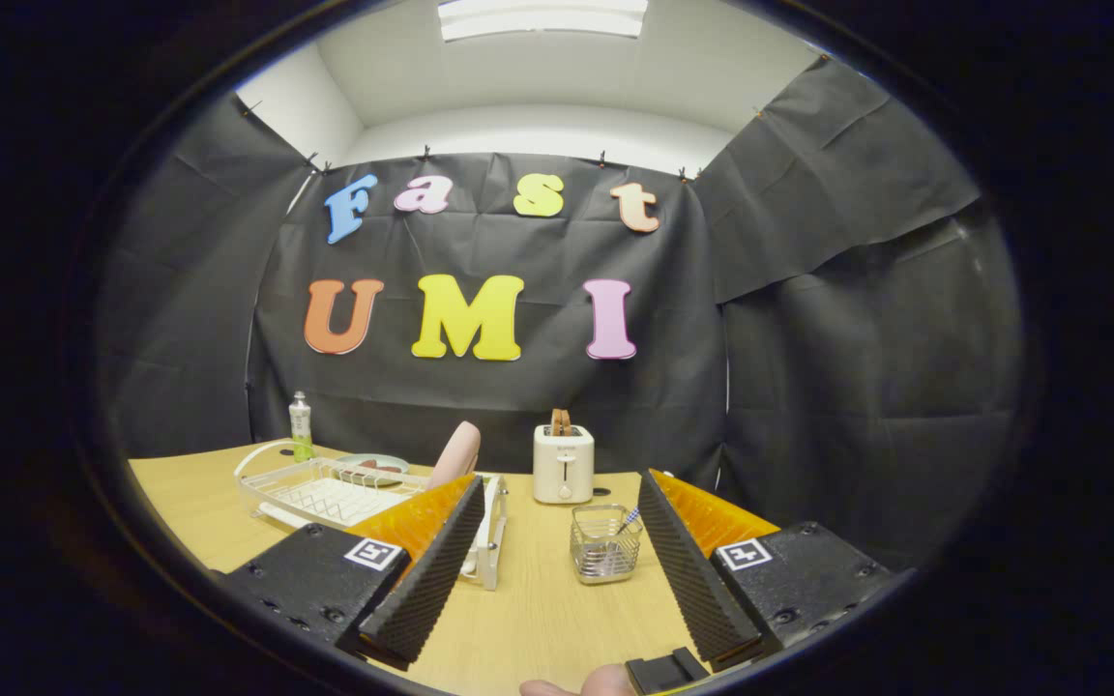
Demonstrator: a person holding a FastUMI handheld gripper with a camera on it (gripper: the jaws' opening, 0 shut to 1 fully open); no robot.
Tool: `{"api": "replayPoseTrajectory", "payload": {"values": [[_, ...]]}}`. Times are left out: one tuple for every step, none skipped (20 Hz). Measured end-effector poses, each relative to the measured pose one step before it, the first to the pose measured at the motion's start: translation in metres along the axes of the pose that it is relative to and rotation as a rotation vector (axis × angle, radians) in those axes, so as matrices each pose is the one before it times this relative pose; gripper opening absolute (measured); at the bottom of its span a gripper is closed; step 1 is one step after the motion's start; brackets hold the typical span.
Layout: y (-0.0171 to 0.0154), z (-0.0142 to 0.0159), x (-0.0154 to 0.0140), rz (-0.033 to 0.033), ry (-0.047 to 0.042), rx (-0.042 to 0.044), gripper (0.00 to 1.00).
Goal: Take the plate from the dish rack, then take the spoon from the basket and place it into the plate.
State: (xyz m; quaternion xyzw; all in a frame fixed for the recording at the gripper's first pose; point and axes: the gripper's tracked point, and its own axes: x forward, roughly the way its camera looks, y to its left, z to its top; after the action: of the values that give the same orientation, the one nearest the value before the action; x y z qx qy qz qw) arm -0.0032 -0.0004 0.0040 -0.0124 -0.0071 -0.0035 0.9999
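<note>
A white wire dish rack sits on the wooden table, beyond and beside my left finger. A pink plate stands upright at the rack's right end, just past that finger's tip. A small wire basket rests on the table ahead, between the fingers and closer to the right one; a thin handle pokes out of it, probably the spoon. My gripper is open, its fingers spread wide with nothing between them, hovering above the table.
A white toaster with a slice of bread stands behind the basket. A green soap bottle and a flat pale plate sit behind the rack. A fingertip shows at the near edge.
</note>
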Motion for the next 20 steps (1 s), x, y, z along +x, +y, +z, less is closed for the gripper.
{"api": "replayPoseTrajectory", "payload": {"values": [[-0.00064,-0.0003,-0.00022,-0.00196,-0.00105,-0.00014,1.0],[-0.00043,0.00159,-0.00013,-0.00093,-0.00296,0.00003,1.0],[-0.00041,0.00098,-0.00073,-0.00102,-0.00217,0.00095,1.0],[0.00107,0.00037,0.00027,0.00302,0.00288,-0.00031,1.0],[0.00209,-0.00018,0.00037,0.00578,0.0019,0.00101,1.0],[0.00153,0.00004,0.00067,0.00309,0.00309,-0.00042,1.0],[-0.00005,0.00039,0.00139,0.00187,0.00143,-0.00053,1.0],[0.00119,0.00158,0.00192,0.00403,-0.00032,0.00131,1.0],[0.00223,0.00155,0.002,0.00604,0.00163,0.00182,1.0],[0.00208,0.00237,0.0034,0.00558,0.00061,0.00019,1.0],[0.00114,0.00349,0.00347,0.00439,0.00012,0.00056,1.0],[0.00252,0.00483,0.00442,0.00752,-0.00146,0.00224,1.0],[0.00433,0.00223,0.00549,0.01277,0.0094,0.00086,1.0],[0.00413,0.00275,0.00394,0.01632,0.01224,0.00127,1.0],[0.00256,0.00341,0.00575,0.01359,0.01538,-0.00128,1.0],[0.00305,0.00588,0.00603,0.01149,0.0118,-0.00085,1.0],[0.00286,0.00751,0.00564,0.01276,0.01221,-0.00593,1.0],[0.0028,0.0092,0.00763,0.00968,0.01168,-0.01451,1.0],[0.00172,0.00713,0.00984,0.00857,0.02245,-0.01556,1.0],[0.0045,0.01214,0.00909,0.02099,0.00768,0.00097,1.0]]}}
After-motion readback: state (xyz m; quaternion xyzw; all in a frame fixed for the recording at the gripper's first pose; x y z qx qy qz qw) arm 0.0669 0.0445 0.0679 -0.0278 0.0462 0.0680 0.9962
